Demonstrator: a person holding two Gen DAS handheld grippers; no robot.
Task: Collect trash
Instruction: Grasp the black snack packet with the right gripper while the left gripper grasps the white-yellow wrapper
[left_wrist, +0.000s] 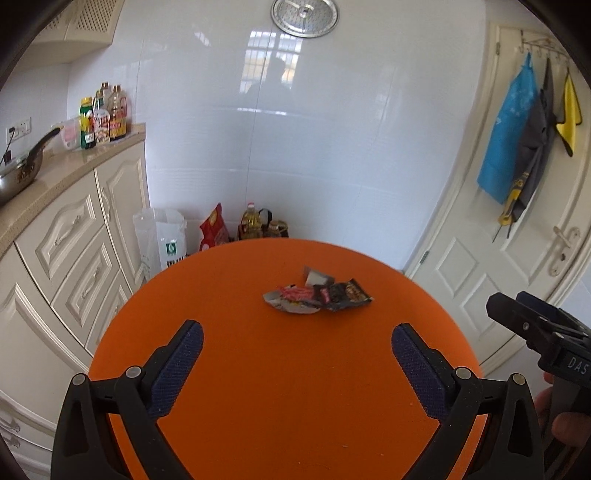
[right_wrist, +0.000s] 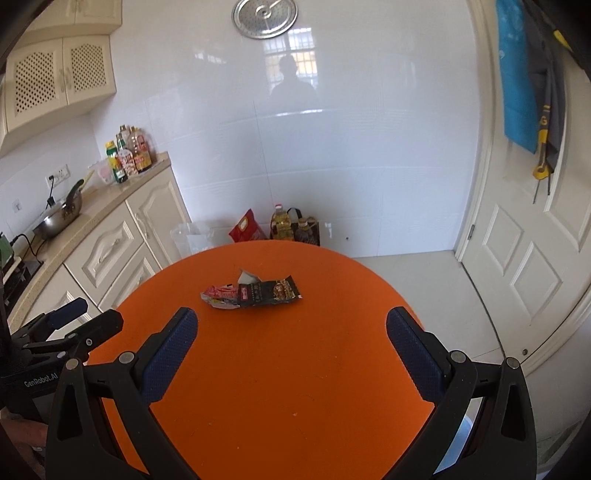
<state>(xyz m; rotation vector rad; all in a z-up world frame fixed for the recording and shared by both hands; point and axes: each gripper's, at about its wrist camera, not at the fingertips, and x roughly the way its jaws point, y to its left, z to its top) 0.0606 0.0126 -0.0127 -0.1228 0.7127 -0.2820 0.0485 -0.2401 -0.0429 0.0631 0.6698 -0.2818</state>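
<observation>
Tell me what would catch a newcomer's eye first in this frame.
The round orange table fills the lower view, bare except for a small heap of crumpled snack wrappers near its far middle. Both the left gripper and right gripper stand open short of it, holding nothing. Behind, a steel lid hangs on the white tiled wall.

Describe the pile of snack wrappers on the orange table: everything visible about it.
The pile of wrappers lies flat on the round orange table, toward its far side. It looks like crumpled, torn-open foil or plastic: a red-and-white wrapper on the left, a dark brown-black one on the right overlapping it, and a pale silvery scrap poking up behind. Only the tabletop touches it; both grippers are open and short of it.
</observation>
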